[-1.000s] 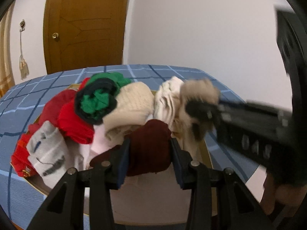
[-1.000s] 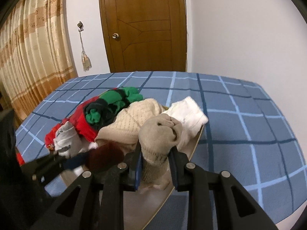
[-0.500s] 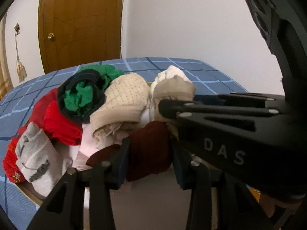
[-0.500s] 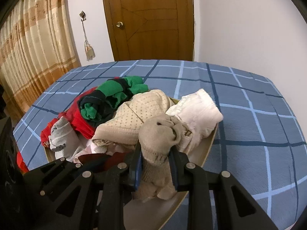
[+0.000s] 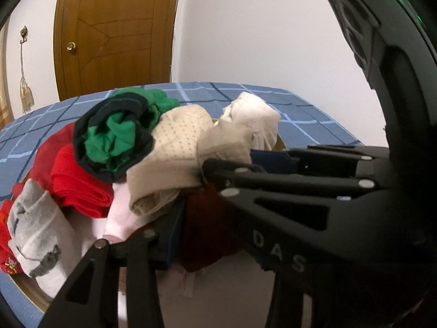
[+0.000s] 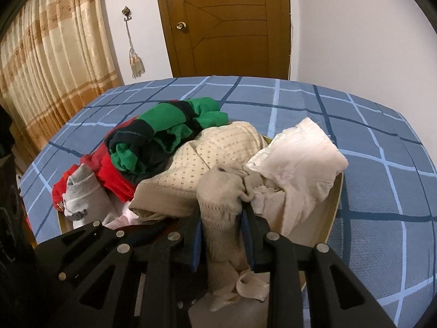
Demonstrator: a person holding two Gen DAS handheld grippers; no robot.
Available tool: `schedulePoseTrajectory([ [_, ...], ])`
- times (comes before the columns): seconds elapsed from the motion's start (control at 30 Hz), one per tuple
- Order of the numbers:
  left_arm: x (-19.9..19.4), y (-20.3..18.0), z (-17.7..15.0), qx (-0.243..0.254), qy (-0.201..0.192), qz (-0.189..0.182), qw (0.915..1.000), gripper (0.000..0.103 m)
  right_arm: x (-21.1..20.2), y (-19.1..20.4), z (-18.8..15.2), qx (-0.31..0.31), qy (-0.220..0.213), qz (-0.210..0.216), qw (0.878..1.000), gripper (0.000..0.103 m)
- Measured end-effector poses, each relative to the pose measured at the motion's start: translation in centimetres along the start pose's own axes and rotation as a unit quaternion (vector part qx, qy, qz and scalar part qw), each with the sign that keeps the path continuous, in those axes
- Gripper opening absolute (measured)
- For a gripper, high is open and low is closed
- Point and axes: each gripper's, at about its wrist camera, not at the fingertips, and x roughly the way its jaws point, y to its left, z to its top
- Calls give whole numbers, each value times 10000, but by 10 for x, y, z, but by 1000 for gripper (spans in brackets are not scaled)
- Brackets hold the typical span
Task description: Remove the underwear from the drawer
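Observation:
A shallow wooden drawer (image 6: 335, 207) lies on a blue checked bed, heaped with underwear and socks. My right gripper (image 6: 221, 232) is shut on a beige knit garment (image 6: 218, 202) at the pile's near edge; its loose end hangs below the pads. In the left wrist view, my left gripper (image 5: 213, 218) has a dark red garment (image 5: 207, 235) between its jaws, which are opening; the left pad still touches the cloth. The right gripper (image 5: 232, 161) crosses in front and hides the left gripper's right finger.
The heap holds a green-and-navy piece (image 6: 164, 136), red cloth (image 5: 79, 183), a cream dotted piece (image 6: 213, 153), a white piece (image 6: 303, 153) and a grey sock (image 5: 35, 229). Beyond the bed stand a wooden door (image 6: 224, 24) and curtains (image 6: 49, 54).
The right gripper with its beige garment has swung down and across in front of the left gripper, now covering that gripper's right finger. Both views have closed in on the pile.

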Motion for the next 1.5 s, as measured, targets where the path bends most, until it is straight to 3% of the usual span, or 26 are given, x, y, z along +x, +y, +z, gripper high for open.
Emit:
schedulePoseTrajectory([
  [0.27,1,-3,1,48,55,58,10000,52,-3,-2,-6,37,-146,59,9999,34],
  [0.33,0,-1,1,-56,83,-27,9999,57,-4,-1,-8,-7,-195,60,9998,41],
  [0.4,1,1,2,-111,138,-81,9998,64,-5,3,-10,-32,-229,86,9997,55],
  [0.5,2,2,5,-67,222,-58,9997,65,-4,5,-10,-67,-232,32,9997,67],
  [0.6,-2,2,8,-72,275,-70,9996,70,-7,1,-10,125,-200,370,9990,78],
  [0.73,-14,6,8,-128,259,85,9995,100,-23,-23,-14,1035,-362,1152,9873,78],
  [0.87,-28,18,9,-138,57,243,9996,103,-33,-48,-25,1960,-571,1758,9630,78],
  [1.03,-52,39,10,-218,-252,407,9986,103,-56,-52,-33,1999,-1040,1209,9667,78],
  [1.17,-65,55,12,-103,-467,847,9953,103,-71,-58,-29,2071,-1377,814,9651,78],
  [1.23,-64,63,14,-154,-458,1130,9924,103,-65,-60,-24,2022,-1217,388,9710,72],
  [1.3,-61,74,17,-298,-431,1434,9883,103,-54,-55,-20,1778,-1005,287,9785,46],
  [1.5,-46,92,14,-396,-227,1882,9811,103,-19,-39,-33,1759,-470,195,9831,46],
])
